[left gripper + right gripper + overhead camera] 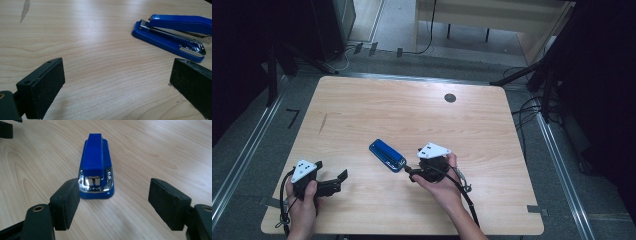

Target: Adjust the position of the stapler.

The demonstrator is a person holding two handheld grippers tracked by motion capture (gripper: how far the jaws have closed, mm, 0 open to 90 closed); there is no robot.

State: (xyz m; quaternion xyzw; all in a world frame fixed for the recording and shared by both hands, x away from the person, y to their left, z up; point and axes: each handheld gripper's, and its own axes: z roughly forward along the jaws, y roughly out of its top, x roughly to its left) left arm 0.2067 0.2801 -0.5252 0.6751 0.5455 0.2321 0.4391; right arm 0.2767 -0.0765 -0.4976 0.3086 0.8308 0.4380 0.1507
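So far nothing is gripped: the blue stapler (96,167) lies flat on the worktop (362,110) just ahead of the right tongs (113,200), whose jaws stand open and empty with its near end not yet between them; closing in and taking hold is judged still to come. Meanwhile the left tongs (117,82) gape empty, well off to the stapler's side; its far end is cut off in the left gripper view.
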